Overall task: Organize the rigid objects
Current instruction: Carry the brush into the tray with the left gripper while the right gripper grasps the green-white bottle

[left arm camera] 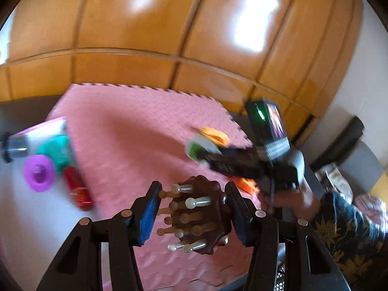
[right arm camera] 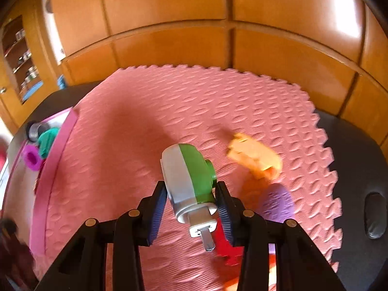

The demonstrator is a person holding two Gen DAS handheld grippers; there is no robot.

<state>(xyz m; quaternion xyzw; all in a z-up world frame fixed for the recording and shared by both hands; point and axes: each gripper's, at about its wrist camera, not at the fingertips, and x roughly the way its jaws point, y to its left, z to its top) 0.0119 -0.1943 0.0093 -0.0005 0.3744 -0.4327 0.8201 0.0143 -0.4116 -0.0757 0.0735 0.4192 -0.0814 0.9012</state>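
Motion blur, no legible writing, perhaps red bottle label

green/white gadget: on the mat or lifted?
Lifted. The green and white gadget sits clamped between the right hand-held gripper pads, tilted, clear of the pink mat below.

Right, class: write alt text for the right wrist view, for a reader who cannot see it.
The right gripper holds a green and white plastic gadget between its blue pads, above a pink foam mat. An orange toy and a purple object lie on the mat to its right; a pink-rimmed tray of small items sits at the left.
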